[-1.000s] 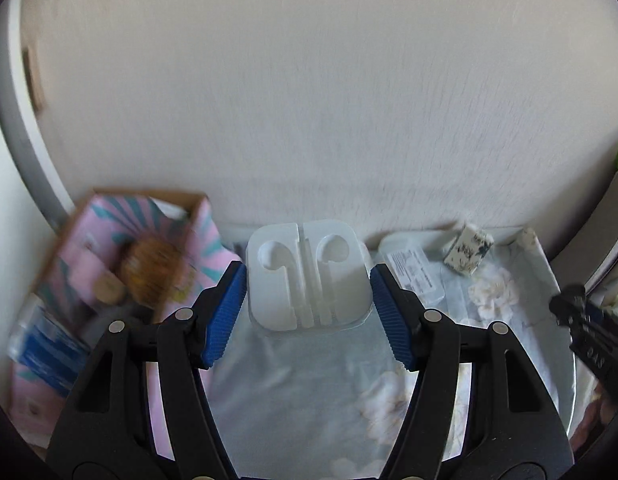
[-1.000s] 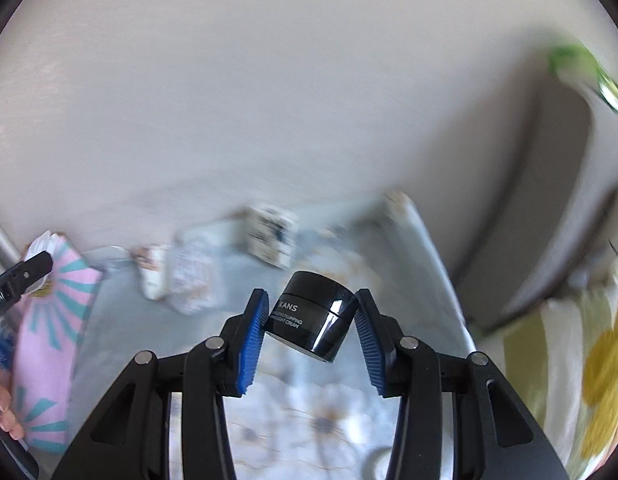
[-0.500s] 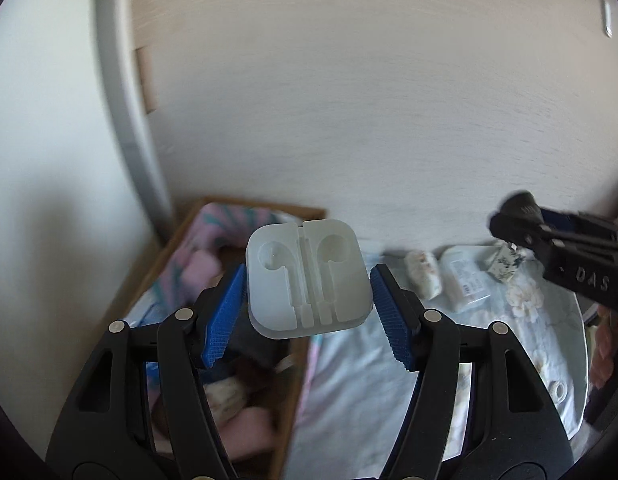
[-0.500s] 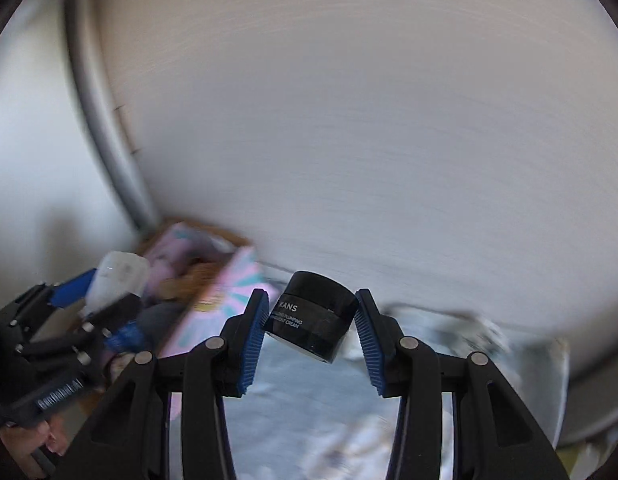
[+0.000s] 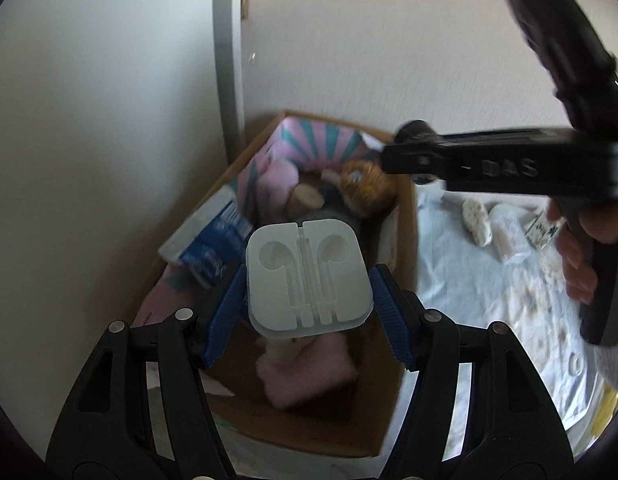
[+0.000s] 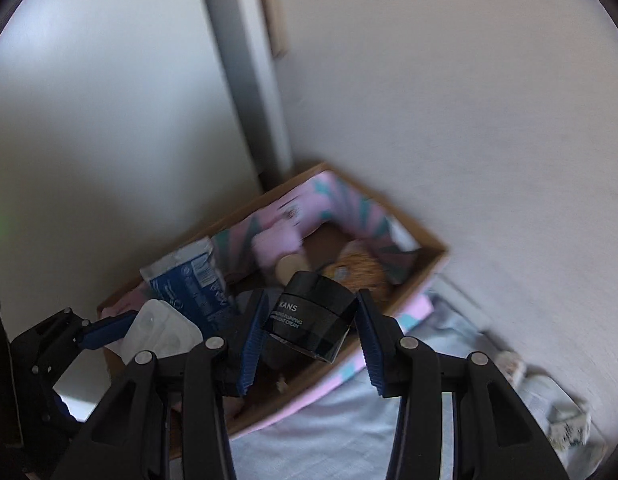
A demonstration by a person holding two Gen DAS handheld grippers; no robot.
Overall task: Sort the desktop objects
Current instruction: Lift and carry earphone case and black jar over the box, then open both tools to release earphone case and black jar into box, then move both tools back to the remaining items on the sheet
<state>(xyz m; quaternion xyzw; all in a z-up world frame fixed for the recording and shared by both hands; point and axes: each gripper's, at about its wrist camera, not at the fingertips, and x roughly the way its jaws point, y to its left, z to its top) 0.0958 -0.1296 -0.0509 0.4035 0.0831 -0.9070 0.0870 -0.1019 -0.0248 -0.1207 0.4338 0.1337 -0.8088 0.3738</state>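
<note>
Left wrist view: left gripper [image 5: 307,312] jaws were clamped on the white earphone case [image 5: 307,280], held above the cardboard box [image 5: 405,216]. Right wrist view: right gripper [image 6: 307,336] jaws gripped the black cream jar [image 6: 309,316], tilted, over that box's near wall.

"DAS" in raised letters on the black body of the right gripper [image 5: 505,168], seen from the left wrist. "KANS" in pale capitals on the side of the black cream jar [image 6: 311,316], right wrist view; two smaller lines beneath, the lower ending in "CREAM", the rest too blurred to make out. White print on the blue and white pack [image 6: 189,284] in the cardboard box [image 6: 429,268], too small and smeared to read.
</note>
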